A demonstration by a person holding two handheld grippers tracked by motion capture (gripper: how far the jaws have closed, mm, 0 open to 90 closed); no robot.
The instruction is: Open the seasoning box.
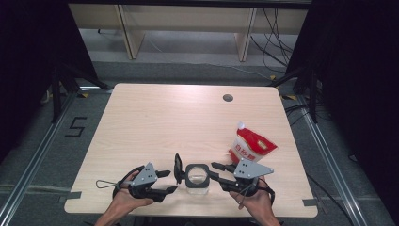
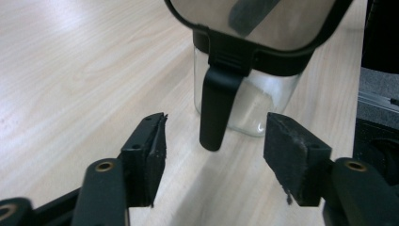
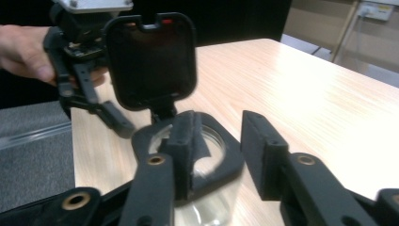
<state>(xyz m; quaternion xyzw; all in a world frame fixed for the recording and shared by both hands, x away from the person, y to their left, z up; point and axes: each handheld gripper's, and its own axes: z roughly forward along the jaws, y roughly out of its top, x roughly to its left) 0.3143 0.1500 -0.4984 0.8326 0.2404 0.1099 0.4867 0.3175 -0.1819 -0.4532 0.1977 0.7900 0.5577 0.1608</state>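
The glass jar [image 1: 196, 181] stood near the counter's [image 1: 188, 117] front edge, its hinged lid [image 1: 178, 168] upright. My left hand-held gripper [image 1: 168, 181] gaped, holding nothing; my right hand-held gripper [image 1: 215, 170] straddled the rim, part-open. A nudge could have tipped the jar or dropped the lid.

The counter [image 1: 155, 122] is a pale wood-grain top with rounded corners and a small round hole [image 1: 228, 98] near its far edge. A clear glass jar [image 1: 196, 182] with a black rim and its lid hinged open stands near the front edge. A red-and-white bag [image 1: 251, 147] lies just beyond it to the right.
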